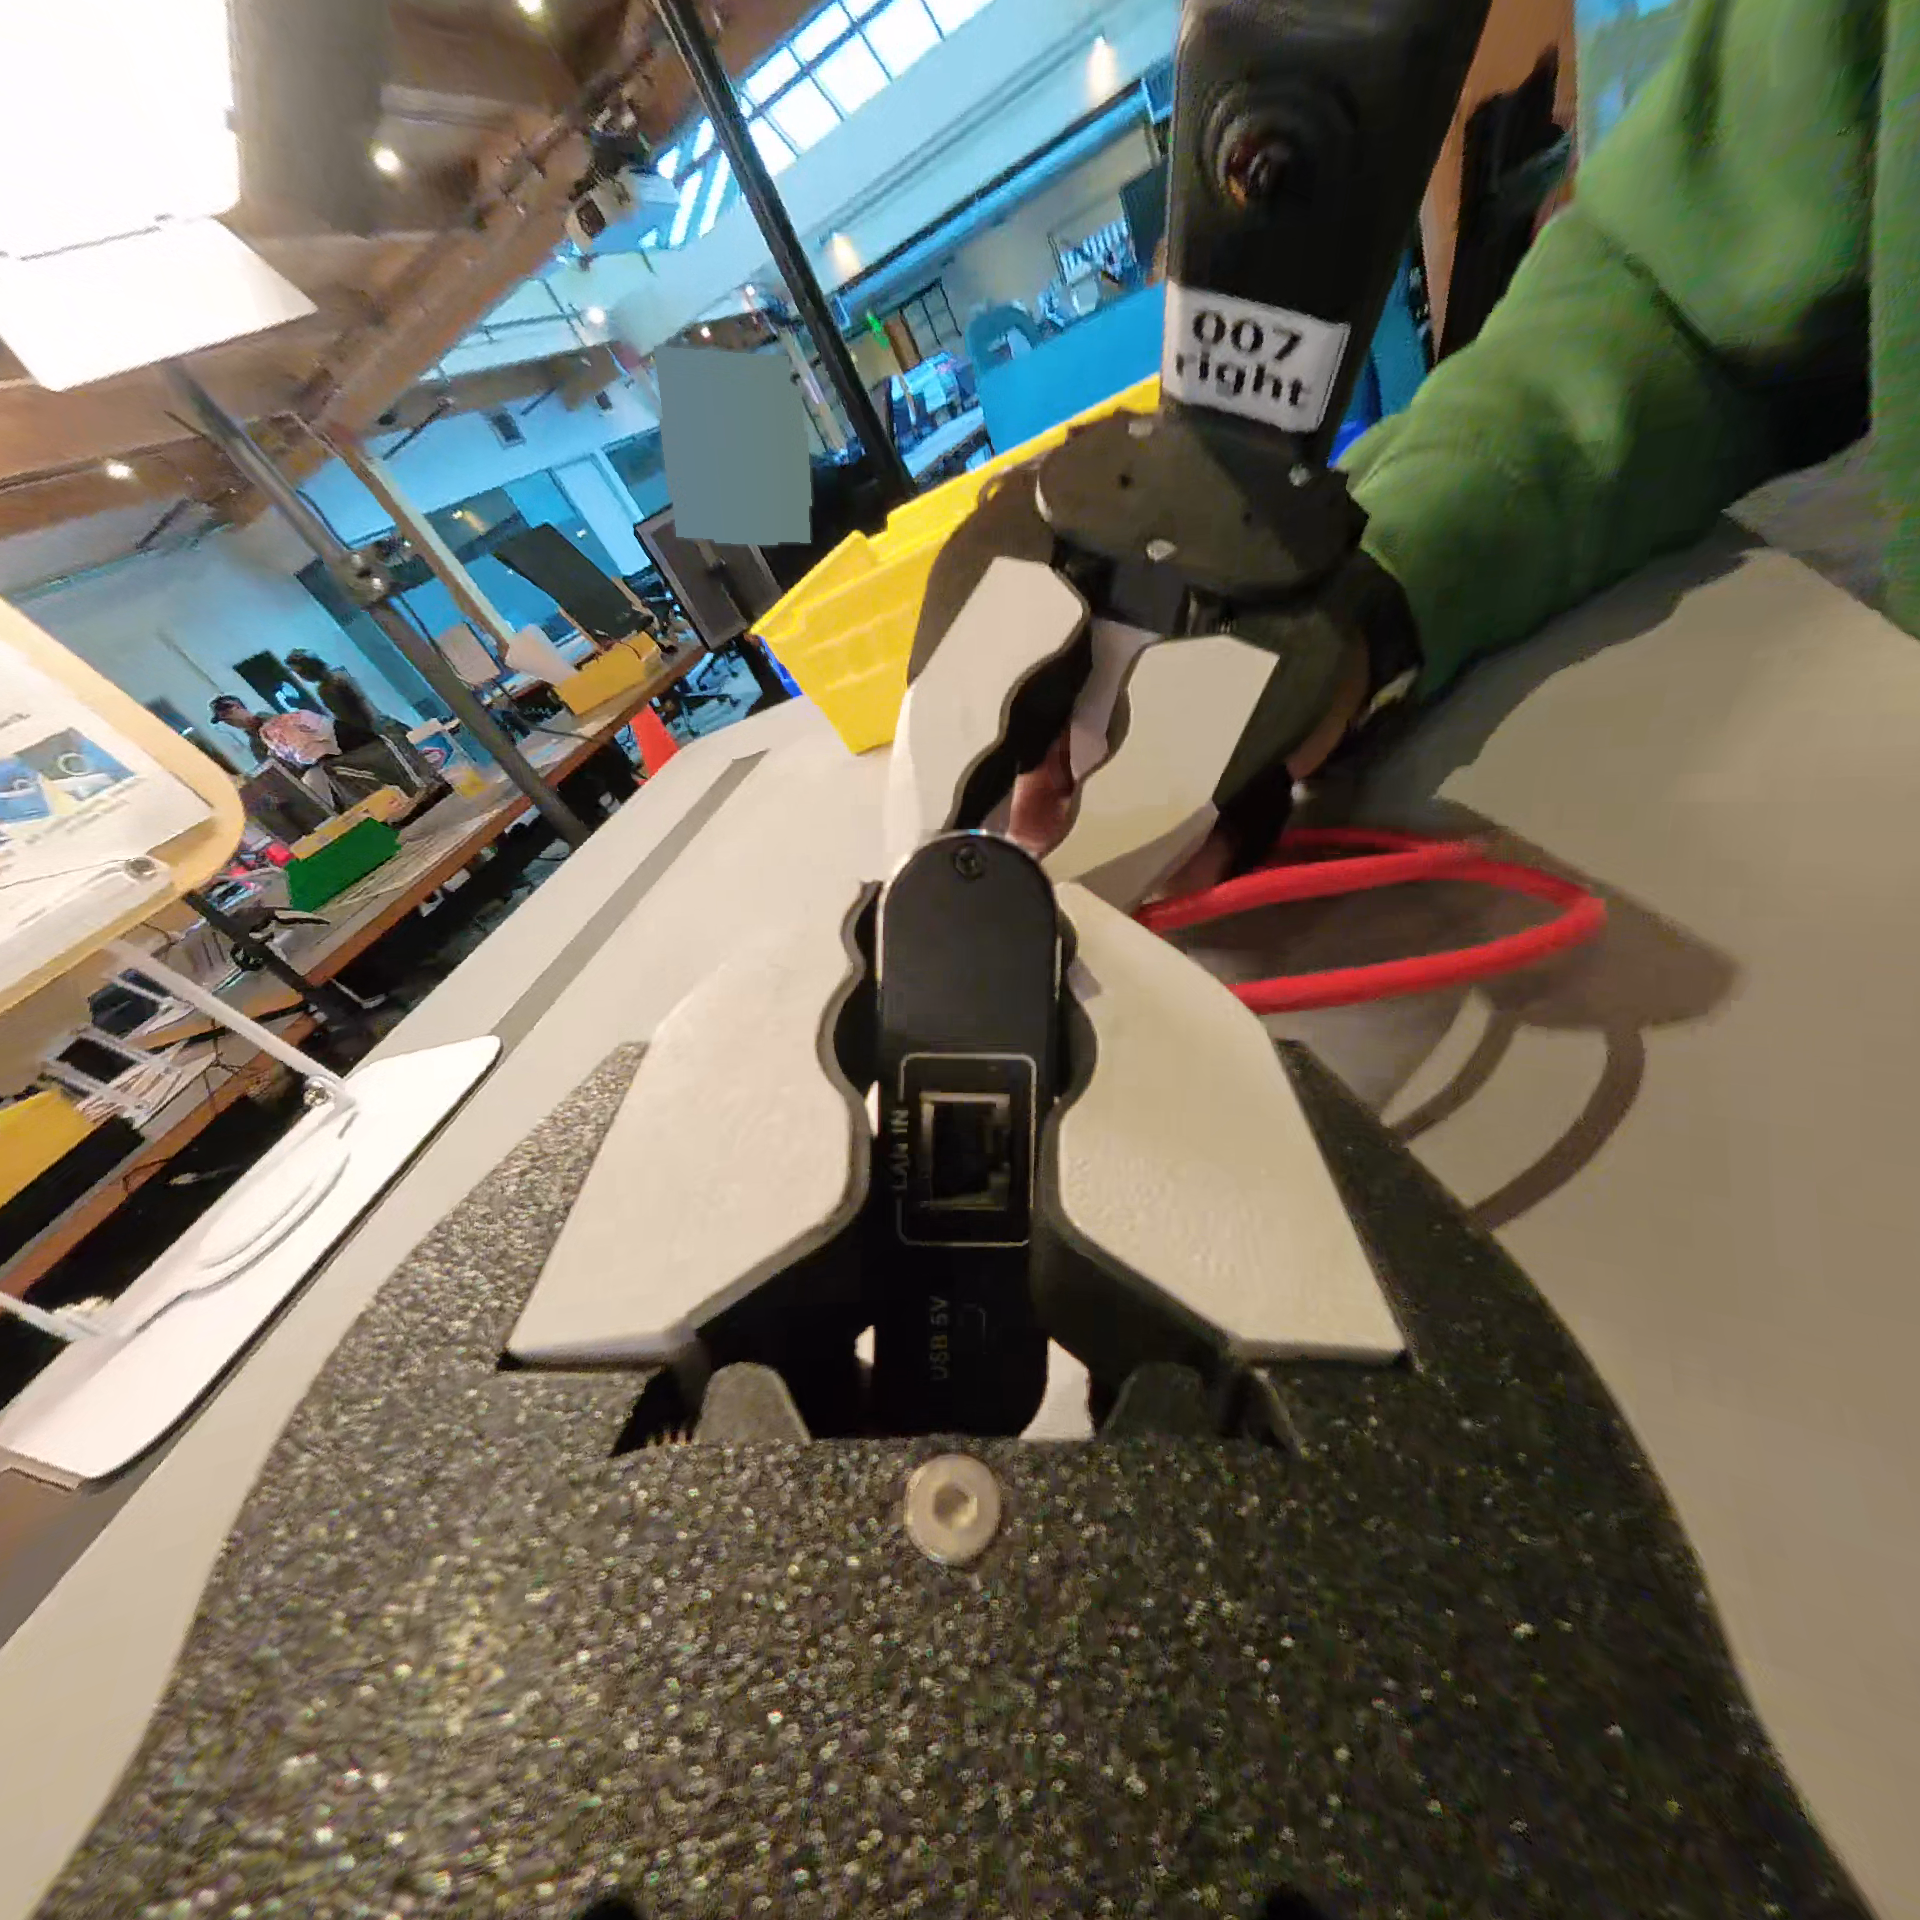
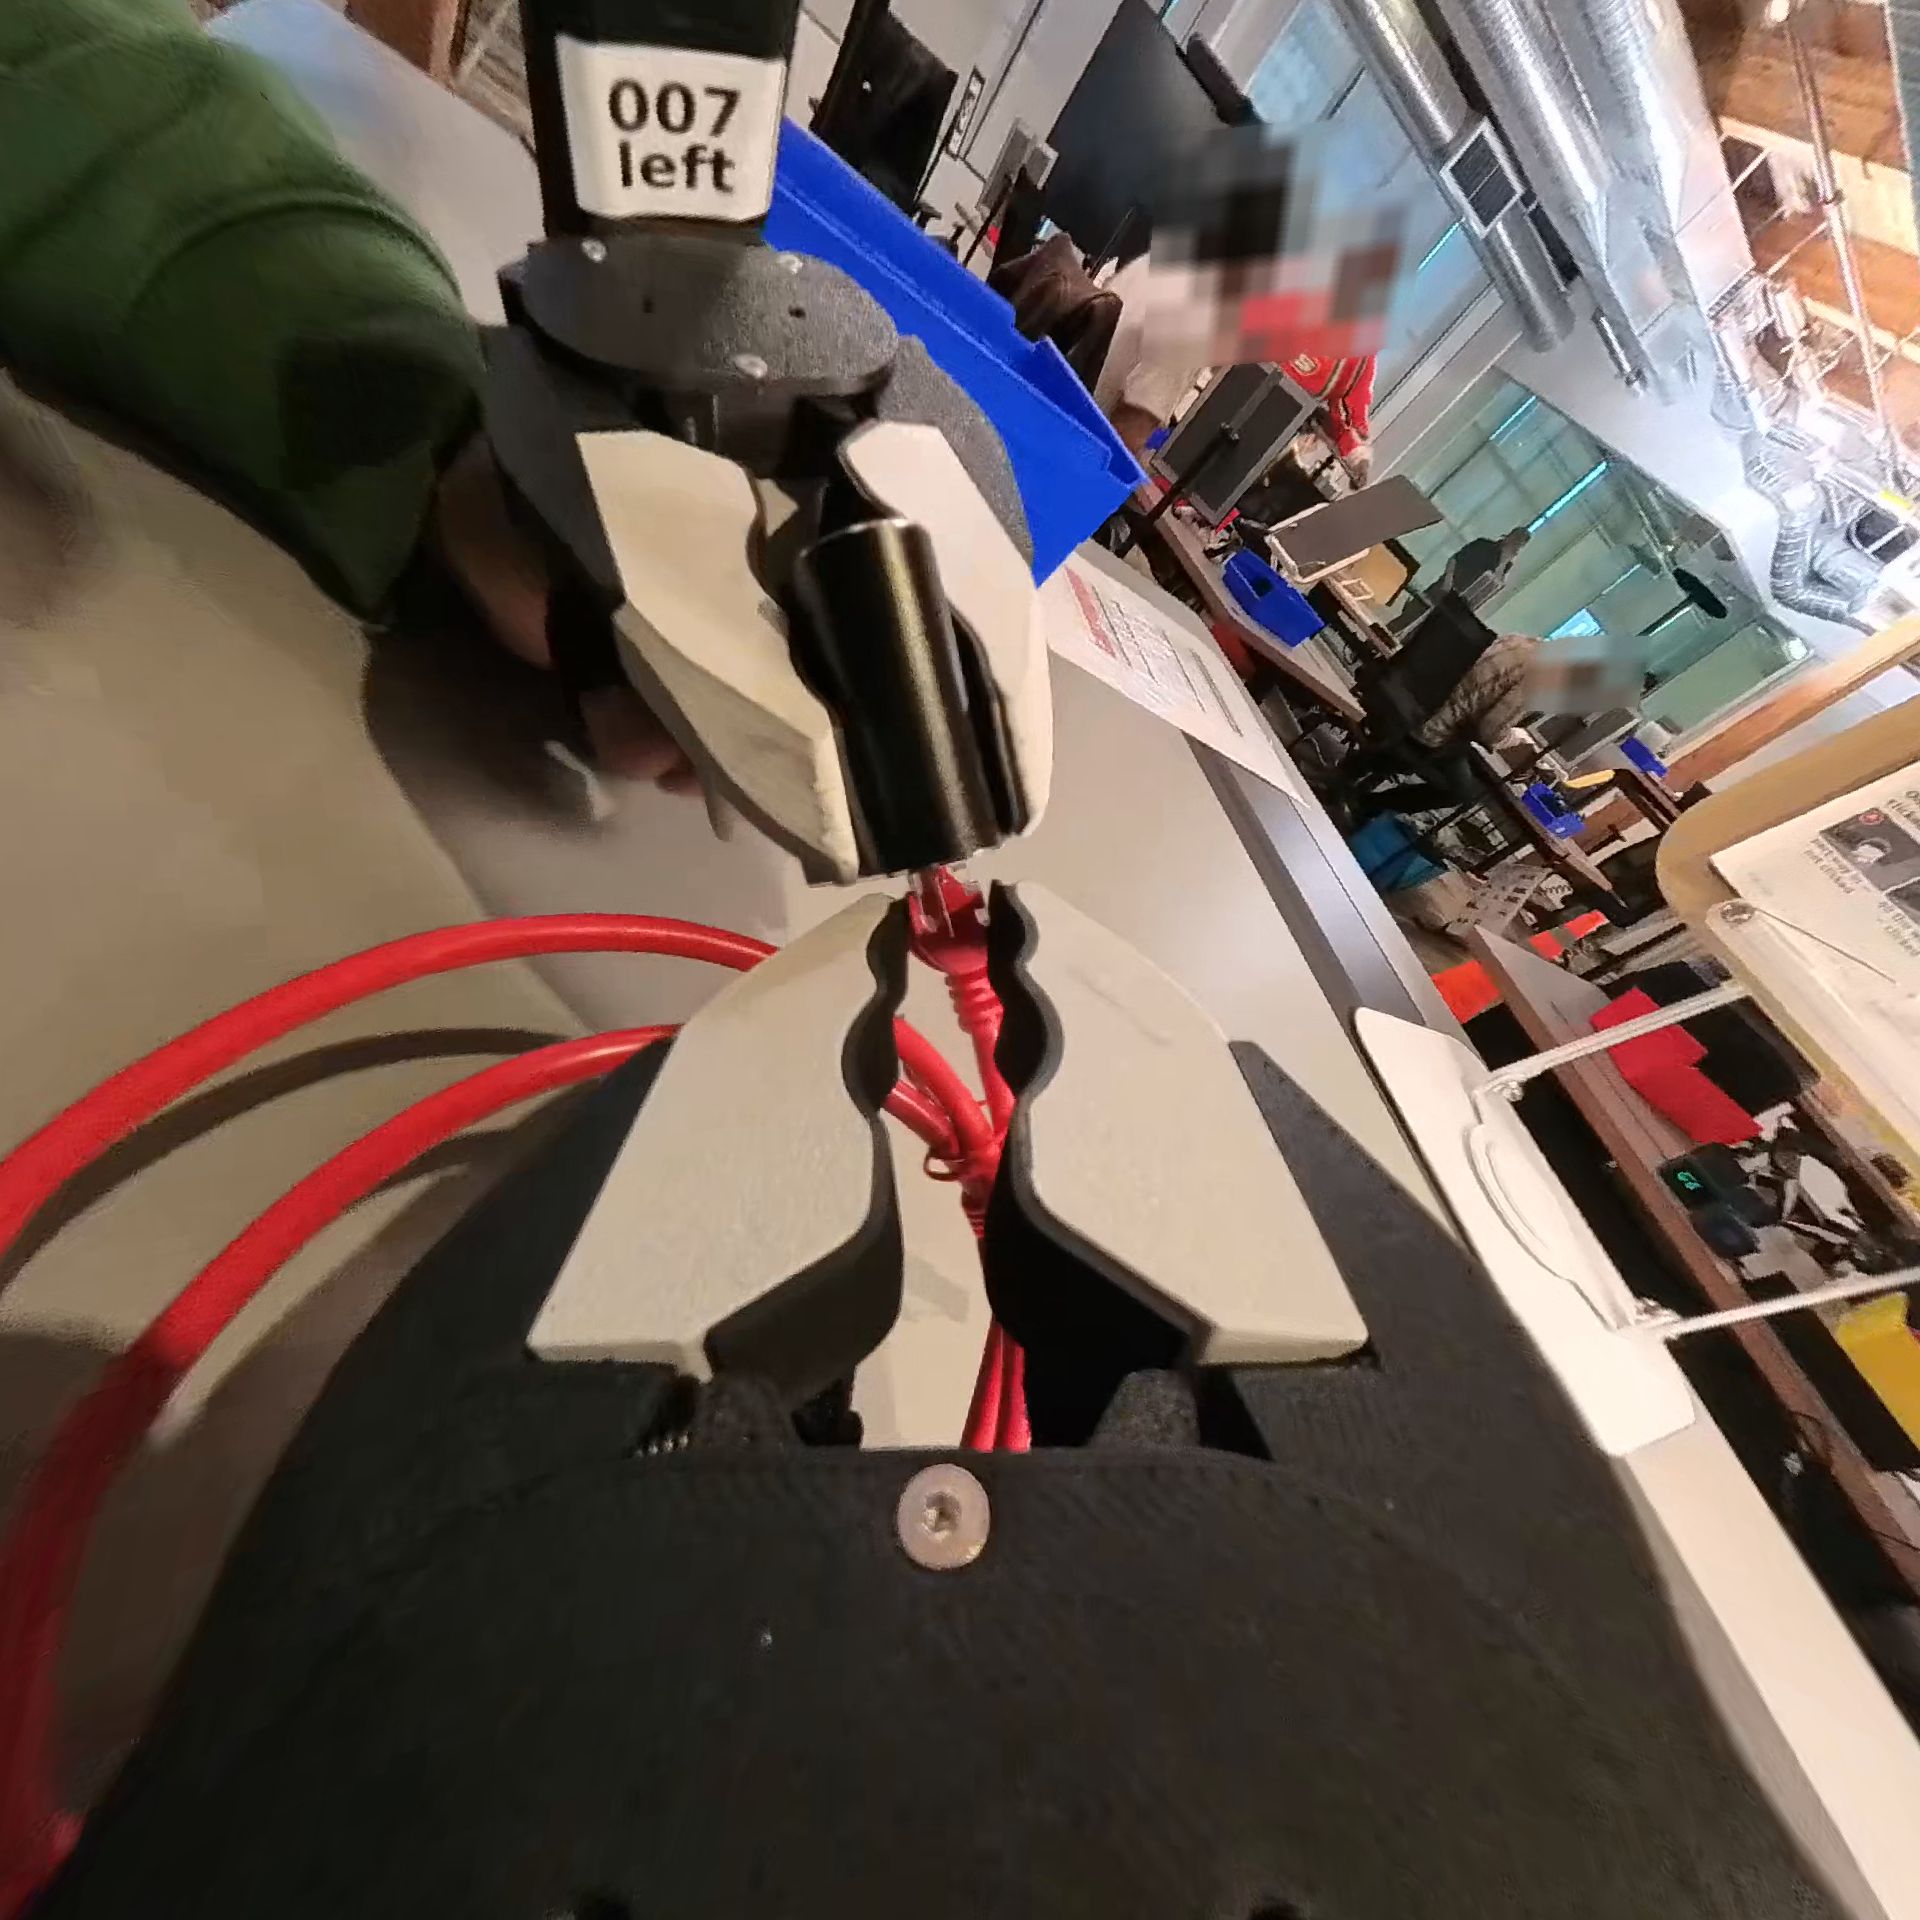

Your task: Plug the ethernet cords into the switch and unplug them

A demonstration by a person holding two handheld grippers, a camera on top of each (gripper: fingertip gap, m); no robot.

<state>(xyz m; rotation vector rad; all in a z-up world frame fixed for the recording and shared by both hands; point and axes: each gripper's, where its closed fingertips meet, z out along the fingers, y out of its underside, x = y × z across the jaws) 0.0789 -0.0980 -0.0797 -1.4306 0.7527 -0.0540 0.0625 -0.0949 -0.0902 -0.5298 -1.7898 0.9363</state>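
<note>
- The left gripper (image 1: pixel 961 987), with pale grey wavy-edged fingers on a speckled black body, is pinched around a small black oblong plastic switch (image 1: pixel 964 1039), holding it by its two long sides.
- In the left wrist view the switch stands on end between the fingers, its face with one empty rectangular socket (image 1: pixel 968 1151) turned toward the camera and a rounded end with a small screw pointing away.
- In the right wrist view the same switch (image 2: pixel 902 707) shows as a glossy dark block in the far gripper (image 2: pixel 914 842), its lower end pointing toward the near one.
- The right gripper (image 2: pixel 940 935), of the same grey and black build, has its fingers drawn close on the red moulded plug (image 2: pixel 951 940) of a red ethernet cord (image 2: pixel 343 971).
- The plug's tip sits right at the lower end of the switch; whether it is seated in a socket cannot be told.
- The red cord runs back between the right fingers and loops out to the left over the light grey tabletop (image 2: pixel 208 790); in the left wrist view its loop (image 1: pixel 1455 914) lies on the table at the far right.
- A green padded sleeve (image 1: pixel 1662 364) reaches in behind the right gripper (image 1: pixel 1049 821).
- A yellow plastic bin (image 1: pixel 862 634) stands at the table's far edge, a blue bin (image 2: pixel 935 301) on the other side.
</note>
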